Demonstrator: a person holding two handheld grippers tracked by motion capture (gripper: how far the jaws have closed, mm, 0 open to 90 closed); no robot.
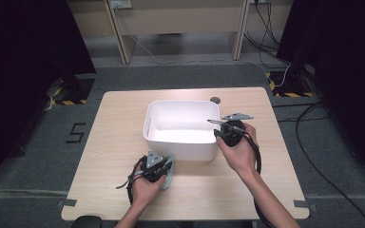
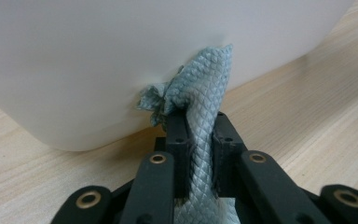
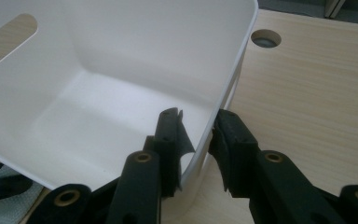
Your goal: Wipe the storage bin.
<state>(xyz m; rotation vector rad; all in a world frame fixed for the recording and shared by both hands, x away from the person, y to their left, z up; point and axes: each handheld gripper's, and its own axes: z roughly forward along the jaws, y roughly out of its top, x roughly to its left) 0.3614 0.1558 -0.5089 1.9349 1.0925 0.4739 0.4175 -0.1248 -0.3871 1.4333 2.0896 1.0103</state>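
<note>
In the high view a white tub stands at the middle of the frame on a pale wooden surface, and both hands come up from the bottom edge. The left hand-held gripper sits just below the tub's lower left corner, clamped on a grey-green cloth that hangs beside the fingers. In the left gripper view the cloth runs up through the centre of the frame, pinched tight between the two black jaws, and its crumpled free end rests against the tub's outer wall, which takes up the upper half of that frame. The right hand-held gripper is at the tub's right rim in the high view, right of centre. In the right gripper view its jaws straddle that rim: one jaw is inside the tub, the other outside over the surface, with the thin wall between them. The outer jaw lies against the wall, but whether both pads press on it cannot be told. A round hole in the surface shows in the upper right of that frame.
</note>
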